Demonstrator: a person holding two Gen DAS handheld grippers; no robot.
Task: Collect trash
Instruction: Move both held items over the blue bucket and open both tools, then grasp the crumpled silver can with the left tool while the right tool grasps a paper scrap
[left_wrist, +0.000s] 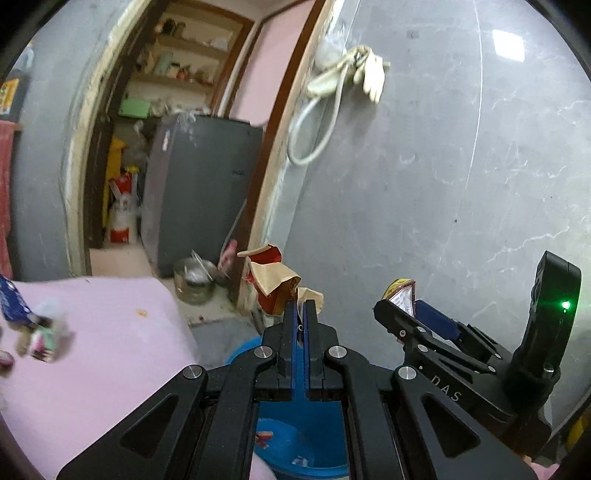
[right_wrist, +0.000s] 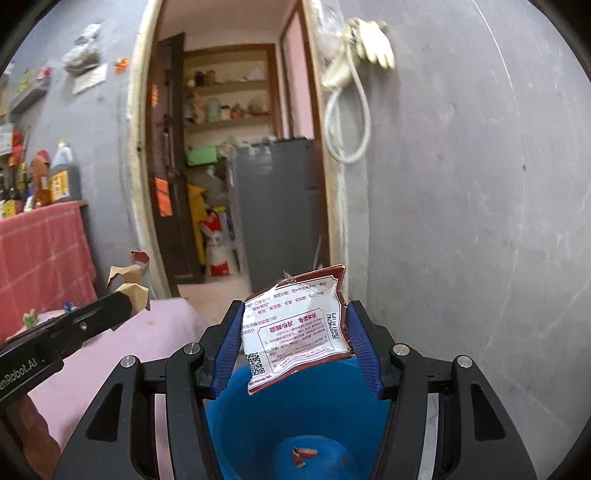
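My left gripper (left_wrist: 303, 306) is shut on a torn red and tan paper carton (left_wrist: 271, 280), held above a blue bucket (left_wrist: 295, 443). My right gripper (right_wrist: 295, 332) holds a flat white and maroon printed sachet (right_wrist: 295, 328) between its blue pads, with the jaws set wide, also over the blue bucket (right_wrist: 295, 413). A red scrap (right_wrist: 303, 453) lies on the bucket's bottom. The right gripper shows in the left wrist view (left_wrist: 406, 306) with the sachet. The left gripper and carton (right_wrist: 127, 280) show at the left of the right wrist view.
A pink-covered table (left_wrist: 110, 350) stands left of the bucket with small wrappers (left_wrist: 40, 332) on it. A grey wall (left_wrist: 461, 166) is ahead, with gloves and a cord (left_wrist: 351, 74) hanging. A doorway opens on a grey fridge (left_wrist: 199, 192) and a metal pot (left_wrist: 194, 278).
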